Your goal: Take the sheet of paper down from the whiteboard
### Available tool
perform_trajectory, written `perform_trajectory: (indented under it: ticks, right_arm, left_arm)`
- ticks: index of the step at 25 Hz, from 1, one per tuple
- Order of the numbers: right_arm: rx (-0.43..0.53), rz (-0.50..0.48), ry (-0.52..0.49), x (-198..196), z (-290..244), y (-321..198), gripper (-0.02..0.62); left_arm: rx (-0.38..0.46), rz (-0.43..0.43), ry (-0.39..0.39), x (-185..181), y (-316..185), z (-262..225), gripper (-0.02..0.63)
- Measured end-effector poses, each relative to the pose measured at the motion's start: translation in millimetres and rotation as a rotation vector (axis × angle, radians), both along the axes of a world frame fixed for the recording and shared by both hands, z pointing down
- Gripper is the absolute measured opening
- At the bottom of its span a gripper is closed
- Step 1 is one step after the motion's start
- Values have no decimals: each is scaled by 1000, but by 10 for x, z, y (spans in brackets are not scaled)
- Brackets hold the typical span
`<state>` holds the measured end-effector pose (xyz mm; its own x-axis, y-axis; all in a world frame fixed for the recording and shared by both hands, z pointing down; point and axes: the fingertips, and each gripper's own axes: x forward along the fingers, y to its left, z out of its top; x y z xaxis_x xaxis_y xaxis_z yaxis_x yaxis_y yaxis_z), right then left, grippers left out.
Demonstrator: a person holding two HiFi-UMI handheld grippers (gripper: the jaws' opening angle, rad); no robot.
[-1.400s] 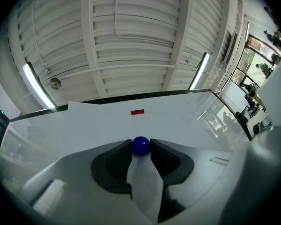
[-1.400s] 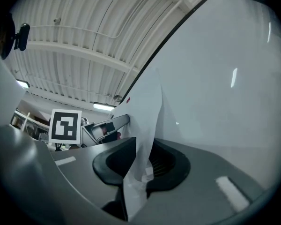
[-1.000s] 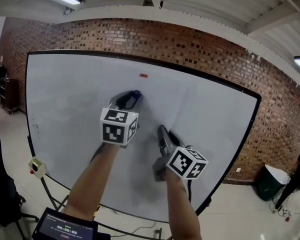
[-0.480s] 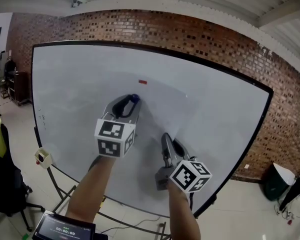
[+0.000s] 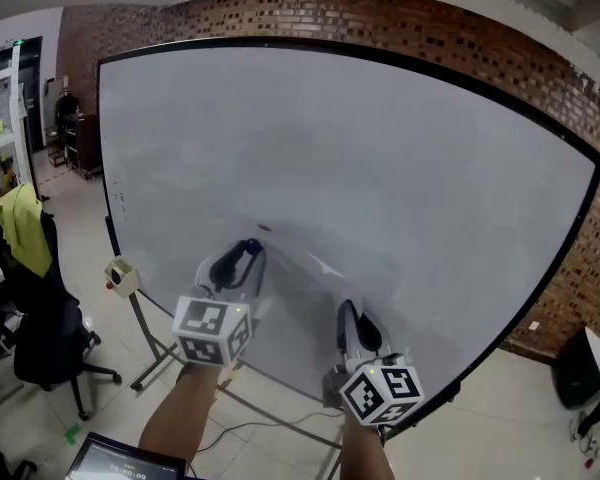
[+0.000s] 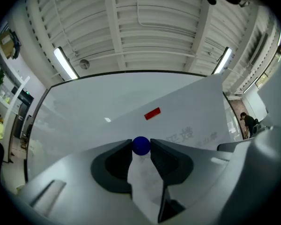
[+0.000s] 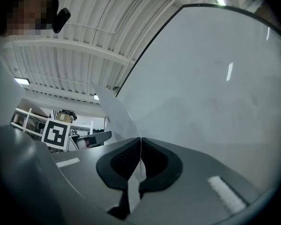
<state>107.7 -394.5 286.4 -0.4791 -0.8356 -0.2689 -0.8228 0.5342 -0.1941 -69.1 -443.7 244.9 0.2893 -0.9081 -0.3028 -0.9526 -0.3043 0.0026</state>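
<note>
The whiteboard [image 5: 380,158] fills the head view. A small blue round magnet [image 6: 141,145] sits pinched at the tips of my left gripper [image 5: 242,260], which is shut on it low on the board. To the right, my right gripper [image 5: 353,320] is shut on the thin white sheet of paper [image 7: 113,112]. The sheet runs edge-on between the jaws and curls up to the left. In the left gripper view the paper [image 6: 196,121] shows faint print. A red magnet [image 5: 265,229] sits on the board just above the left gripper.
A brick wall [image 5: 540,38] stands behind the board. At the left is an office chair [image 5: 40,338] draped with a yellow-green cloth [image 5: 22,226]. The board's stand legs [image 5: 150,338] and a small box [image 5: 121,273] are low left. A dark bin [image 5: 583,368] is at the right.
Both grippers have come down the board, the left with the blue magnet and the right with the paper. The head view has tilted, so the board now fills more of the picture.
</note>
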Motion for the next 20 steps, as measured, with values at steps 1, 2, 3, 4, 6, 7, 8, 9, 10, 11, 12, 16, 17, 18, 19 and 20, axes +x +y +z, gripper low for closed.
perform_trajectory:
  ticks: [1,2,3,4,6,7,8,9,10,11,12,16,17,18,19,20]
  right_arm:
    - [-9,21,11,38,91,41,14]
    - [-17,47,23,86,175,84,14]
    - [-25,74,34,137,256,130,14]
    - [-34,101,42,184,338,177,14]
    - [-51,147,56,246,512,277,14]
    - [-59,166,64,255,601,332,14]
    - [-66,182,75,247,688,394,14]
    - [-70,196,88,223,768,462,14]
    - [-74,211,101,189,840,535,14]
    - [-79,228,111,153,902,609,14]
    - [-84,246,119,118,952,685,14]
    - [-113,318,176,-69,1092,996,14]
    - [-122,332,198,-130,1125,1064,14]
    - [-129,343,220,-191,1154,1128,14]
    - [-134,352,240,-247,1179,1189,14]
    - [-138,362,254,-295,1207,1250,14]
  left_arm:
    - [-11,-19,-3,-42,69,125,123]
    - [-23,-32,2,-84,142,240,123]
    - [-35,-40,12,-128,215,348,123]
    - [-49,-44,23,-175,284,453,123]
    - [-78,-42,41,-263,399,658,123]
    - [-91,-38,46,-301,449,751,123]
    - [-102,-32,47,-333,501,833,123]
    - [-109,-25,40,-358,556,903,123]
    - [-114,-17,26,-376,614,960,123]
    - [-116,-4,9,-385,674,1008,123]
    - [-116,18,-5,-381,735,1048,123]
    - [-124,138,-13,-314,990,1193,123]
    - [-129,157,-12,-314,1052,1233,123]
    - [-134,171,-11,-316,1111,1274,123]
    - [-140,184,-10,-316,1165,1314,123]
    - [-146,197,-14,-310,1215,1357,123]
